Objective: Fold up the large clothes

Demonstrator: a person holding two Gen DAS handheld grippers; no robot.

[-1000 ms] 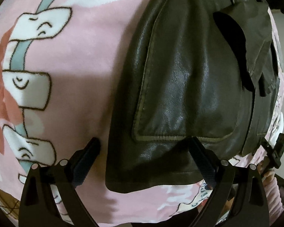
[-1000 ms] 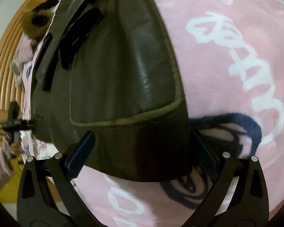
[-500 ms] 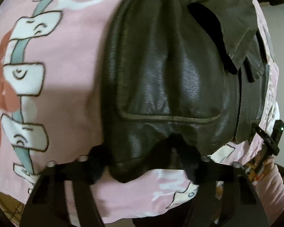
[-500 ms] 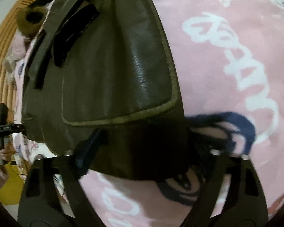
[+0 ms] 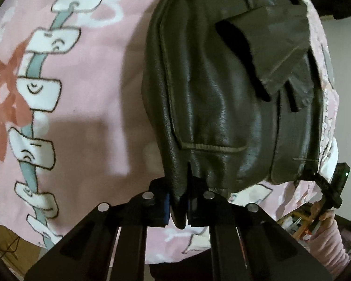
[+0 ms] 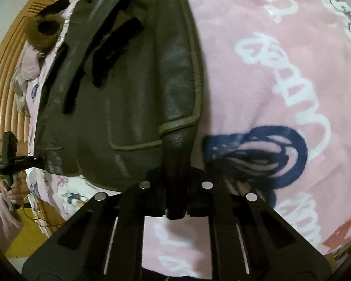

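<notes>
A dark brown leather jacket (image 5: pixel 222 98) lies on a pink printed blanket (image 5: pixel 100 89); it also shows in the right wrist view (image 6: pixel 128 98). My left gripper (image 5: pixel 178 205) is shut on the jacket's near hem at one corner, pinching a fold of leather. My right gripper (image 6: pixel 175 201) is shut on the hem at the other corner. The hem is bunched and lifted slightly at both grips. The collar and a loose flap (image 5: pixel 280 53) lie at the far end. Each gripper shows in the other's view, the right one (image 5: pixel 334 187) and the left one (image 6: pixel 9 159).
The pink blanket (image 6: pixel 280 82) covers a bed and carries white and dark blue prints. A brown furry item (image 6: pixel 44 32) lies at the far end, beside a wooden slatted headboard (image 6: pixel 4 89). The bed's near edge runs just below both grippers.
Both grippers moved in onto the jacket's near hem and went from wide open to shut on it. The hem has bunched up between the fingers.
</notes>
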